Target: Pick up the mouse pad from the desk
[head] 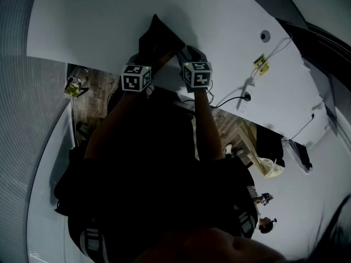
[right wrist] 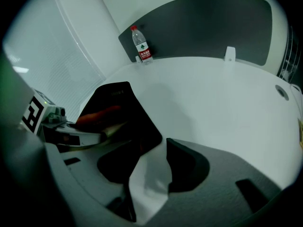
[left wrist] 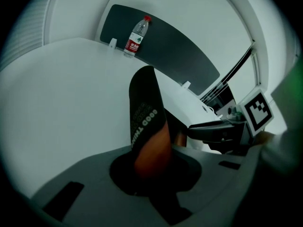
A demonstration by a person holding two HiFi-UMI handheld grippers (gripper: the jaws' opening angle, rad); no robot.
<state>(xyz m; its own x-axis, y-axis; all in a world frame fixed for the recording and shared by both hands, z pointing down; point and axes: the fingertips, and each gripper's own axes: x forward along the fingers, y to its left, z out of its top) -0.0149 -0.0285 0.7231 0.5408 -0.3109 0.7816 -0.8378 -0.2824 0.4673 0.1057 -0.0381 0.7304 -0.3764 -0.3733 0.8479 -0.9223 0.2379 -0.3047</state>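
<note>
Two grippers work over the white desk (head: 88, 21) in the head view. The left gripper (head: 143, 56) and right gripper (head: 189, 53) are side by side, each with a black-and-white marker cube (head: 136, 76). Both aim at the black mouse pad (head: 159, 37), which sits near the desk edge closest to the person. Only this view shows the thin cable (head: 236, 98) across the desktop and the wood-pattern floor (head: 96, 97) below the edge. A round hole (head: 265, 35) sits in the desktop further right.

Left gripper view: the left gripper (left wrist: 151, 171) is clamped on the mouse pad (left wrist: 144, 112). The pad stands edge-on out of the jaws, bent, with this end off the desk. Detail not seen from above: fabric top in black with white print, orange rubbery underside. A clear water bottle (left wrist: 136, 34) with a red cap stands at the far edge against a dark curved divider panel (left wrist: 165, 46). The right gripper (left wrist: 199, 129) is just beside the pad.

Right gripper view: the right gripper (right wrist: 151, 178) has its jaws wide apart with nothing pinched. Bare desk (right wrist: 213, 93) shows between them, and the pad's corner lies at the left jaw. The mouse pad (right wrist: 120, 112) looks matte here, with orange showing where the left gripper (right wrist: 102, 135) pinches it. The bottle (right wrist: 141, 44) and panel (right wrist: 203, 22) are at the back.
</note>
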